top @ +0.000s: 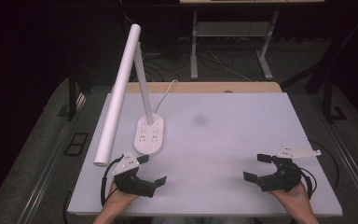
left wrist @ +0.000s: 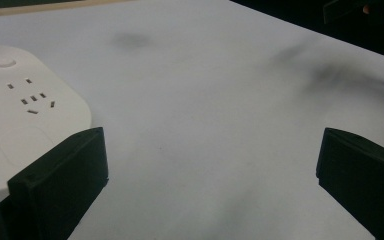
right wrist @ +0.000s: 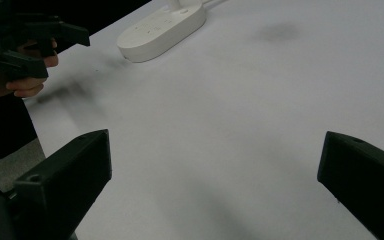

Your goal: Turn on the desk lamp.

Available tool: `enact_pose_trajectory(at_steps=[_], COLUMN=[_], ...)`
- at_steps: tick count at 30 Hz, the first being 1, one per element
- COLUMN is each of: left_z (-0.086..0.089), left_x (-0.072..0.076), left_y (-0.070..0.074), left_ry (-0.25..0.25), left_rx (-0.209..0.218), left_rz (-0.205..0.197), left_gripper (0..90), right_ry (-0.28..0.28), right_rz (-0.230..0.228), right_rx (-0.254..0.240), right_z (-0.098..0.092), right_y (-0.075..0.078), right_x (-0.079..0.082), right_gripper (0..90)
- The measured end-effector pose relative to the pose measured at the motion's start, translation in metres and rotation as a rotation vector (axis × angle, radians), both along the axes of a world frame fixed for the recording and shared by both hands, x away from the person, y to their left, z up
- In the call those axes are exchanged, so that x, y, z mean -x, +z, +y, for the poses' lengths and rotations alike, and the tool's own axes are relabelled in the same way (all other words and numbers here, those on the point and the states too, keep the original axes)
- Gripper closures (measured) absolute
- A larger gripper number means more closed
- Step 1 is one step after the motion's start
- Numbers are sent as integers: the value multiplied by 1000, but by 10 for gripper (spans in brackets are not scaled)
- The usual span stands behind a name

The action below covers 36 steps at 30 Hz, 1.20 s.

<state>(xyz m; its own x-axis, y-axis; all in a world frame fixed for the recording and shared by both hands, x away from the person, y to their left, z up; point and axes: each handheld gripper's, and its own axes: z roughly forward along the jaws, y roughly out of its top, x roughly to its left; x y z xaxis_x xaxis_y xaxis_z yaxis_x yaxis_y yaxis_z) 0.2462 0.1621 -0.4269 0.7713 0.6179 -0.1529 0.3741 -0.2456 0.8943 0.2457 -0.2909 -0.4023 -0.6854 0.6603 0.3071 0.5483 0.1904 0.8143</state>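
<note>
1. High view: the desk (top: 242,140) is the largest thing here, a flat, matte white sheet with a strip of pale wood showing along its far edge. It is smooth enough to take soft grey shadows, and one faint dark smudge sits near its middle. Its bareness seems deliberate, leaving room for both hands to work.

2. The desk lamp (top: 121,88) stands on the left half. Its long white tube head slopes down toward the near left edge, carried on a slim stem that rises from the base. It looks like smooth, hard plastic, rounded throughout.

3. The lamp base (top: 149,135) is an oval white slab with socket holes moulded into its top and a round button at the far end. A white cord (top: 168,88) runs off the back edge, likely to keep the wire out of the work area.

4. The left tongs (top: 153,170) rest near the front edge, just beside the base and under the tip of the tube. Their blocky black jaws are spread wide with nothing between them, which suggests a reach for the lamp.

5. The right tongs (top: 257,167) sit well apart on the right side, also spread wide with nothing held, pointing inward as if waiting.
</note>
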Motion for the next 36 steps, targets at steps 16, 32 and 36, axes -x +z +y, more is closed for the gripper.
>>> enact_pose_trajectory(at_steps=[16, 32, 36], left_z=[1, 1, 1], left_x=[-1, -1, -2], left_y=[-1, -1, -1], left_ry=[11, 14, 16], left_rx=[3, -6, -6], left_rz=[4, 0, 1], left_gripper=[0, 0, 0], right_ry=[51, 89, 88], right_rz=[12, 23, 29], right_rx=[17, 21, 17], right_z=[8, 20, 21], right_y=[12, 22, 23], right_x=[-14, -30, -34], right_gripper=[2, 2, 3])
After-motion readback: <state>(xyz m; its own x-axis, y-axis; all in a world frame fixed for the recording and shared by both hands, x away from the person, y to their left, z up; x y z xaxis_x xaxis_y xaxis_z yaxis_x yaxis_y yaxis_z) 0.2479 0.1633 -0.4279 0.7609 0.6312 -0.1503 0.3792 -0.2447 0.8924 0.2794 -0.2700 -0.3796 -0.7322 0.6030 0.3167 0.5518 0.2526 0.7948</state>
